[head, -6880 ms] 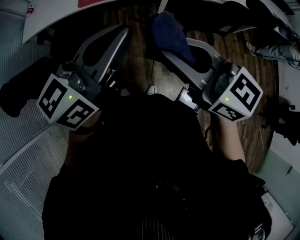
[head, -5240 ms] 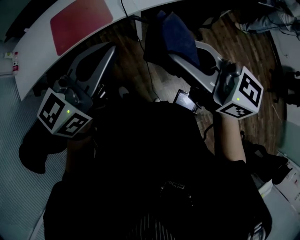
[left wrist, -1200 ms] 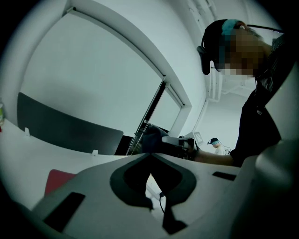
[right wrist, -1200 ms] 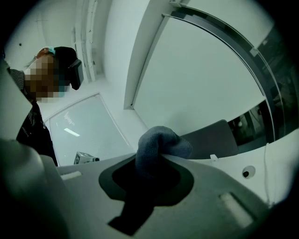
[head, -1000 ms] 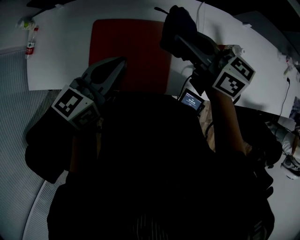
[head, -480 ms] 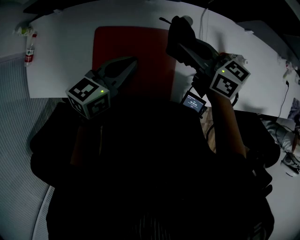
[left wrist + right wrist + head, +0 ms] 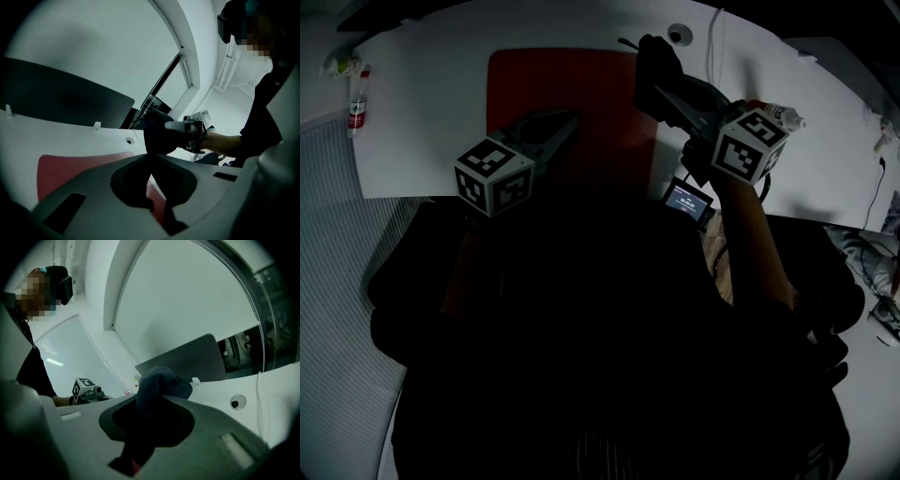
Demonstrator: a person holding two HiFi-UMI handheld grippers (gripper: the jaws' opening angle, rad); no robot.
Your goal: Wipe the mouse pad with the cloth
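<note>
Right gripper [image 7: 656, 82]: clamped on cloth [image 7: 657, 54]
Left gripper [image 7: 569, 119]: closed, empty
Wipe: press cloth flat, sweep pad [image 7: 553, 80] from right edge

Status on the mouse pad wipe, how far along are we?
Done: the cloth is picked up, clamped in the right gripper. In hand: it is bunched at the far right corner of the red mouse pad; whether it touches can't be judged. Left: the wiping strokes across the pad, apparently all of them. The left gripper is shut and empty over the pad's near edge.
</note>
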